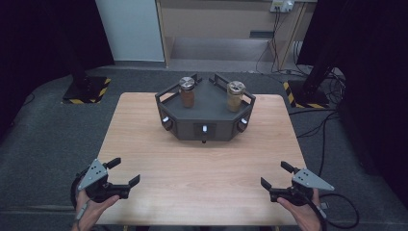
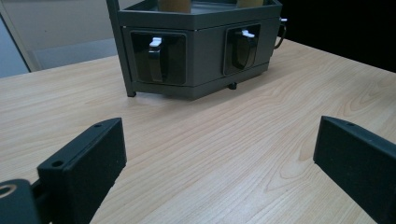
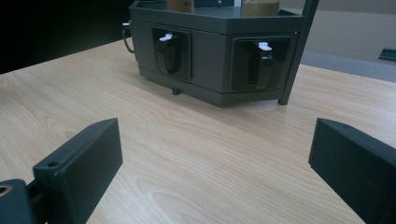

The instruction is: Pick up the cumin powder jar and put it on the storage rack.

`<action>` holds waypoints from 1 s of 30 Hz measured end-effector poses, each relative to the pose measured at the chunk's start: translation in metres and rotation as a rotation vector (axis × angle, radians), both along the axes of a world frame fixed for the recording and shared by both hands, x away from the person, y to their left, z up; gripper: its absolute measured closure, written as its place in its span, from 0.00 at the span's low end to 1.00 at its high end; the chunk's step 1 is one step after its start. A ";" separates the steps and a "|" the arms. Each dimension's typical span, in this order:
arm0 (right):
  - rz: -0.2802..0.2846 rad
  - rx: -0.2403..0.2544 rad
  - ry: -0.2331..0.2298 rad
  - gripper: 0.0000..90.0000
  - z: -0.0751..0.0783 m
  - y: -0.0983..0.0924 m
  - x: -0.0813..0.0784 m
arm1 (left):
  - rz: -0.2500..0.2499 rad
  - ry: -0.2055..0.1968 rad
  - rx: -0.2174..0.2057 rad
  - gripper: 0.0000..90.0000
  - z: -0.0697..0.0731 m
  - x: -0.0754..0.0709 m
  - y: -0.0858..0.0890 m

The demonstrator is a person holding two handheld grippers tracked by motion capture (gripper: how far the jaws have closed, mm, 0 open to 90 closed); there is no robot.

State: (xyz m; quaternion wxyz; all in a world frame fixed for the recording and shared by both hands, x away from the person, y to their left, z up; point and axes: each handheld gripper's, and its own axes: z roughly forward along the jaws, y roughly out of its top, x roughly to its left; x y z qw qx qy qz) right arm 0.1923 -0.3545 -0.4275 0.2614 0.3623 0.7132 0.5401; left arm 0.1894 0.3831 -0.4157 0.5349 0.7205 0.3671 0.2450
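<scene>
A dark grey angular rack [image 1: 204, 108] stands at the far middle of the wooden table [image 1: 202, 163]. On its top deck stand two jars with metal lids, a darker brown jar [image 1: 187, 91] at the left and a lighter tan jar [image 1: 235, 95] at the right. Its front faces carry recessed black handles with white tips [image 2: 155, 58] [image 3: 259, 63]. My left gripper [image 1: 126, 172] is open near the table's front left corner, nothing between its jaws. My right gripper [image 1: 274, 175] is open near the front right corner, also holding nothing. Both point toward the rack [image 2: 196, 51] [image 3: 219, 51].
The table sits on grey carpet. Behind it are a wooden cabinet [image 1: 216, 24], cables [image 1: 332, 125] on the floor at the right, and black stand bases with yellow-black tape [image 1: 86, 89] at both sides. Bare tabletop [image 2: 224, 154] lies between the grippers and the rack.
</scene>
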 end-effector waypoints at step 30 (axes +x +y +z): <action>0.004 0.001 0.008 0.04 0.000 -0.001 0.000 | -0.007 0.002 0.004 0.02 0.000 -0.001 0.000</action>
